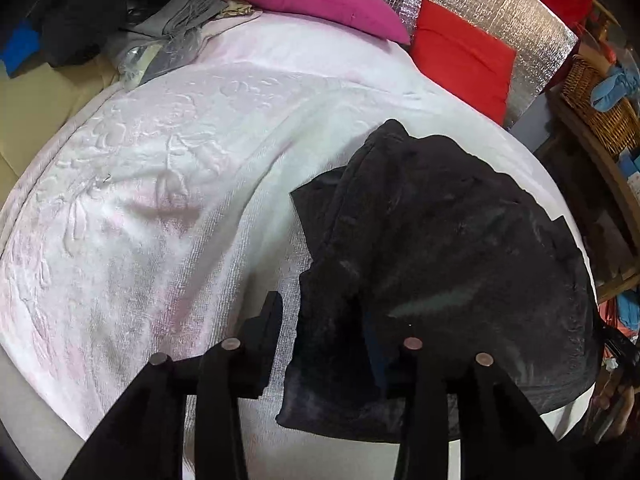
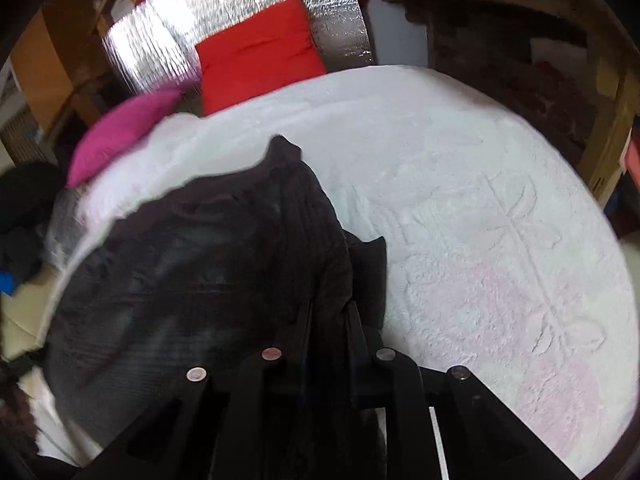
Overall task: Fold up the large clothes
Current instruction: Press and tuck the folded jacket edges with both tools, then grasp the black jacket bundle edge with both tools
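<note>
Pillows, two in count, one magenta [image 1: 320,0] and one red [image 1: 464,56], lean on a silver foil panel [image 1: 500,4] at the far edge of the white embossed bed blanket [image 1: 160,200]. One crumpled black garment [image 1: 440,260] lies at its near edge. Left gripper [image 1: 320,332] is spread wide beside the cloth; right gripper [image 2: 328,320] pinches a garment fold

Both my views fisheye-warped, corners black. White blanket [image 1: 160,220] overexposed; foil panel [image 2: 240,12] glares (motion-smeared); black garment [image 1: 440,260] underexposed.
</note>
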### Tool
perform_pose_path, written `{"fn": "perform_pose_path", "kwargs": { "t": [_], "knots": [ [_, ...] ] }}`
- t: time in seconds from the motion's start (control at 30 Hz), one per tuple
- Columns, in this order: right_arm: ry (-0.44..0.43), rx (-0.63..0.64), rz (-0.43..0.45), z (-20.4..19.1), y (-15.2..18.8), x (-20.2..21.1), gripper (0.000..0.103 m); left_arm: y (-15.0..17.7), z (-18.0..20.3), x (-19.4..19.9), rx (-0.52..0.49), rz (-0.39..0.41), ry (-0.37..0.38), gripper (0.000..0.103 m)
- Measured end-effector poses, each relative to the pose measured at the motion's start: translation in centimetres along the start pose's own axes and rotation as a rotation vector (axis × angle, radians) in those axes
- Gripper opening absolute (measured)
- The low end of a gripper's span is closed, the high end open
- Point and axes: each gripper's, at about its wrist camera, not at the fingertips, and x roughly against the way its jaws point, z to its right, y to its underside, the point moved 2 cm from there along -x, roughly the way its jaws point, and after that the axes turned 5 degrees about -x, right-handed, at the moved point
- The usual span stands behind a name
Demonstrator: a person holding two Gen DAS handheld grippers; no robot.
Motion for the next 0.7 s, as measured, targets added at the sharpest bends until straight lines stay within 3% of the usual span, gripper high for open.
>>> {"fn": "perform_pose_path", "kwargs": {
  "t": [0.07,0.17,0.23,0.3,0.4,0.5,0.7],
  "knots": [
    [-0.039,-0.053,-0.003,0.7,-0.2,0.7,0.019,0.0,-0.1,0.5,0.009,0.001,0.013,0.059],
    [-0.054,-0.108,0.036,1.6,-0.5,2.3,0.021,0.2,-0.4,1.8,0.029,0.025,0.028,0.062],
    [-0.072,-0.118,0.081,1.7,-0.6,3.5,0.032,0.4,-0.4,2.8,0.034,0.061,0.019,0.068],
    [-0.101,-0.125,0.129,1.5,-0.7,4.5,0.091,0.6,-0.4,3.6,0.034,0.098,0.004,0.073],
    [-0.162,-0.128,0.215,0.7,-0.9,6.2,0.092,1.2,-0.1,4.6,0.023,0.131,-0.022,0.074],
    [-0.162,-0.069,0.259,-1.0,-0.5,7.2,0.091,1.9,0.3,4.8,0.004,0.140,-0.072,0.074],
    [-0.213,0.062,0.248,-5.3,1.5,8.2,0.088,2.7,1.7,4.2,-0.096,0.148,-0.200,0.074]
  ]
}}
